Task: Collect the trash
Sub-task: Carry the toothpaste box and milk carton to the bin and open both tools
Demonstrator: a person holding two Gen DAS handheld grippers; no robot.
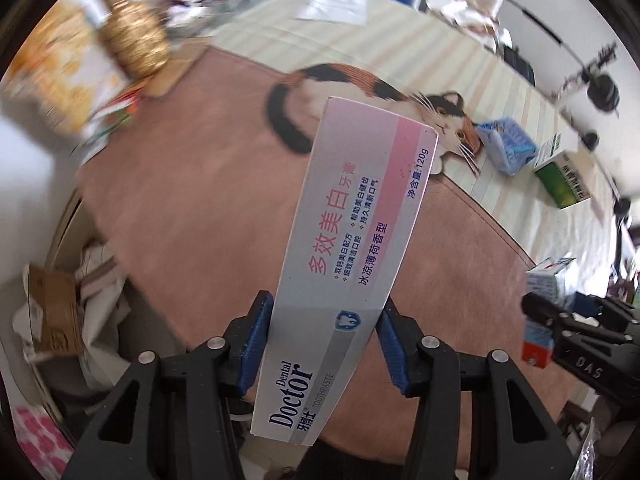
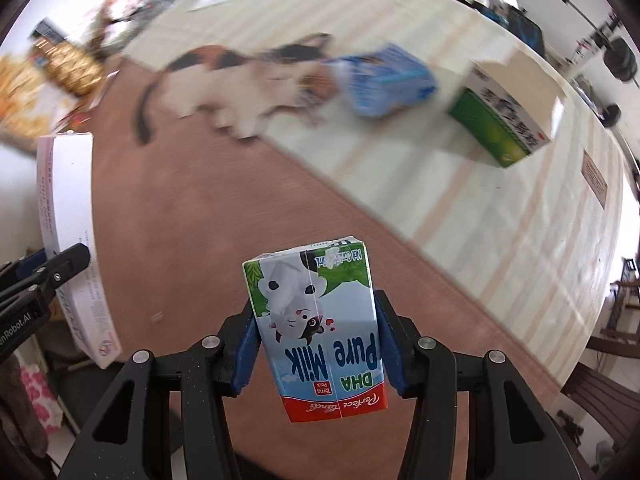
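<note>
My left gripper (image 1: 324,344) is shut on a long white and pink toothpaste box (image 1: 352,248), held above a brown mat (image 1: 192,200). The box also shows at the left of the right wrist view (image 2: 68,232). My right gripper (image 2: 316,344) is shut on a small blue milk carton (image 2: 320,328), held upside down above the same mat (image 2: 192,220). The carton and right gripper show at the right edge of the left wrist view (image 1: 548,284). A blue carton (image 1: 506,144) and a green and white box (image 1: 562,178) lie on the striped tabletop (image 2: 480,208).
A bin with paper and cardboard trash (image 1: 68,312) sits low at the left. A cat picture (image 1: 360,92) is printed on the mat's far edge. Snack packs and a golden object (image 1: 134,40) stand at the far left. Chairs (image 2: 600,392) stand at the right.
</note>
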